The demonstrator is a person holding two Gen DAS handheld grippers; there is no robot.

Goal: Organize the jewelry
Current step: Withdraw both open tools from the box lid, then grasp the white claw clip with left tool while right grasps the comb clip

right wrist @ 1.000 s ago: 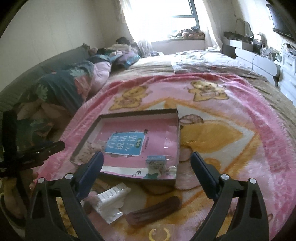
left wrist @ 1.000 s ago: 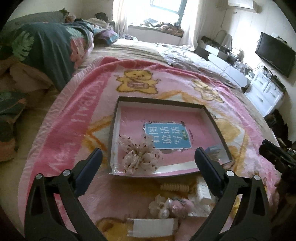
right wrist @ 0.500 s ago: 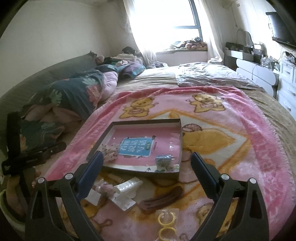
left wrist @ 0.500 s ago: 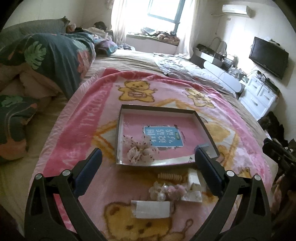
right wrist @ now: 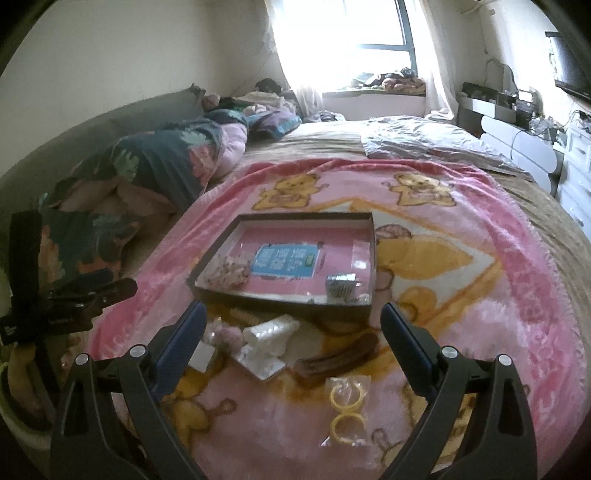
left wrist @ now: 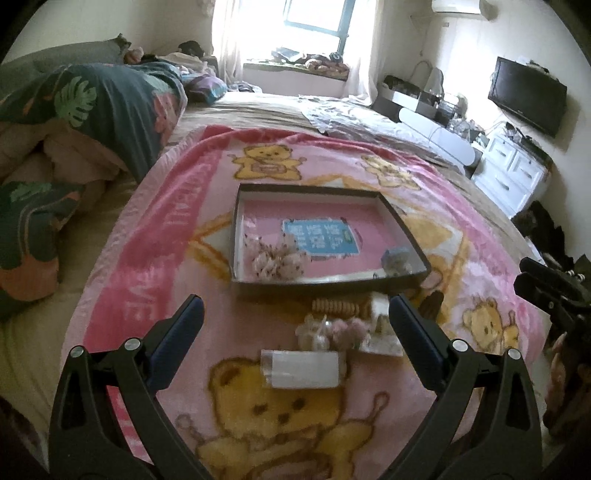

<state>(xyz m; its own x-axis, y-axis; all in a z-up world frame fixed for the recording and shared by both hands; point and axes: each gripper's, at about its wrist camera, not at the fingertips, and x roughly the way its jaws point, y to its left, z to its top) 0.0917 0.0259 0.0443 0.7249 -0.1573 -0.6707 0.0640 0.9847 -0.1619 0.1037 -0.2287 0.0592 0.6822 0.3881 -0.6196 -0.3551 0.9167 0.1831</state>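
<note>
pink bear blanket [left wrist: 155, 236] on a bed by a bright window [right wrist: 384, 33], both grippers [left wrist: 295, 314] [right wrist: 293, 317] agape and empty

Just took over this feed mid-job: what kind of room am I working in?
A bedroom, most likely: the work surface is a bed under a pink bear blanket, with a rumpled quilt alongside and a wall-mounted TV.

A television [left wrist: 526, 95] hangs above white drawers [left wrist: 511, 175].
</note>
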